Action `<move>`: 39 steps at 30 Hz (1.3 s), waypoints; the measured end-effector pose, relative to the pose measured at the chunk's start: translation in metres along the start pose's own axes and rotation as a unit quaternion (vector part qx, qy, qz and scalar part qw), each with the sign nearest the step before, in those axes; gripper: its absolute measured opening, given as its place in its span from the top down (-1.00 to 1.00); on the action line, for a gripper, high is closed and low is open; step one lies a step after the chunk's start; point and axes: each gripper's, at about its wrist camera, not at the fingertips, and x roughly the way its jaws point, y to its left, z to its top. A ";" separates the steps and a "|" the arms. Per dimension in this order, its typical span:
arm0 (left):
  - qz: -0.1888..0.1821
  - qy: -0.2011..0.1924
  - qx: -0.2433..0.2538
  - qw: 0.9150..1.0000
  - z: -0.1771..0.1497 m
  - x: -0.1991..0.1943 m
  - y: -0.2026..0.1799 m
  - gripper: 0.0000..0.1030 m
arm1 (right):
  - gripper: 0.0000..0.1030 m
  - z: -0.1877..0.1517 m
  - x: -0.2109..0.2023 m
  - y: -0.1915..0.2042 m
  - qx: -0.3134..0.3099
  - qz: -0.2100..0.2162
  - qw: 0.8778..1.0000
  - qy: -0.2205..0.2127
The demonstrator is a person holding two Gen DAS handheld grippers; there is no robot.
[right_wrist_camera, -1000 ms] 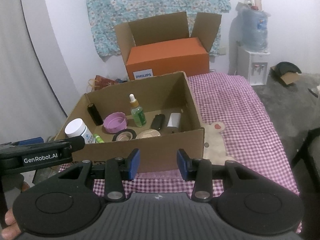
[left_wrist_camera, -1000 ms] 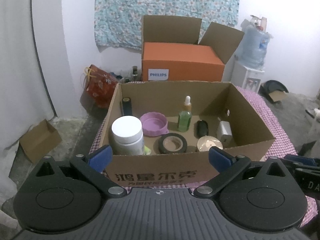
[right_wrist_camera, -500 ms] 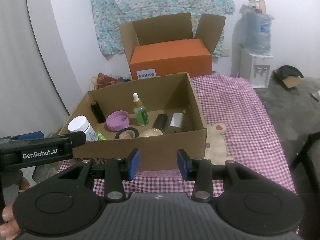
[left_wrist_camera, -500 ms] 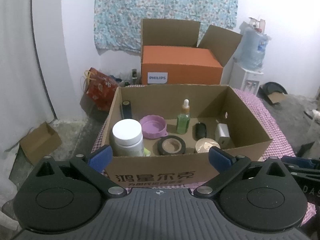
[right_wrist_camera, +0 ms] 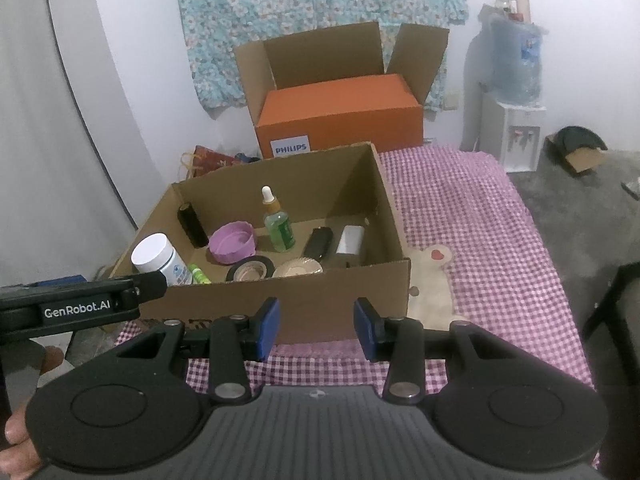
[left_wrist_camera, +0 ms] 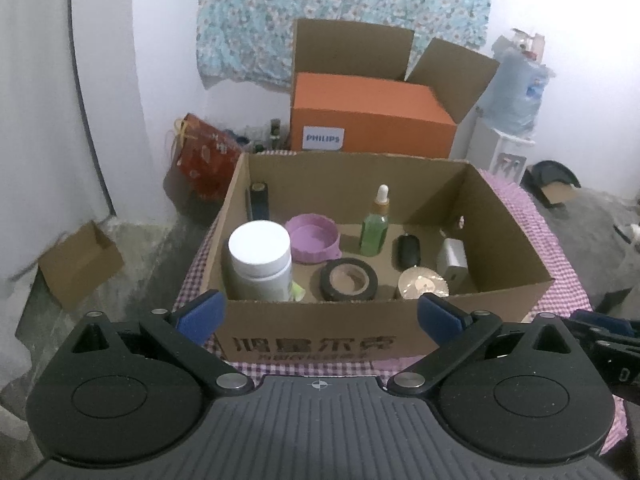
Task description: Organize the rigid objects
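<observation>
Two black tools with blue pads hover before one open brown cardboard box that stands on a pink-and-white checked cloth. The left tool stands wide and empty; the right tool stands narrower, also empty, with "GenRobot.AI" legible on the other tool's arm beside it. The box front bears printed Chinese characters. Inside, near to far: one white-lidded jar, upright; one black tape roll, lying flat; one round beige disc; one white charger block; one black oblong object, long axis pointing away; one lilac round bowl; one green dropper bottle, upright; one black cylinder, leaning against the left wall. Behind, one orange carton reads "PHILIPS".
</observation>
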 end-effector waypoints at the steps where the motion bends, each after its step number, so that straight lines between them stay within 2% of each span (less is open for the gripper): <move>1: 0.000 0.002 -0.001 1.000 0.000 0.001 0.000 -1.00 | 0.16 0.000 0.001 0.000 0.000 0.002 1.000 -0.001; 20: 0.004 0.013 0.003 1.000 -0.001 0.004 -0.007 -1.00 | 0.16 0.009 0.016 0.014 0.002 0.043 0.999 0.010; 39: 0.020 0.007 0.009 1.000 -0.001 0.006 -0.007 -0.99 | 0.16 0.008 0.023 0.016 -0.001 0.039 0.999 0.009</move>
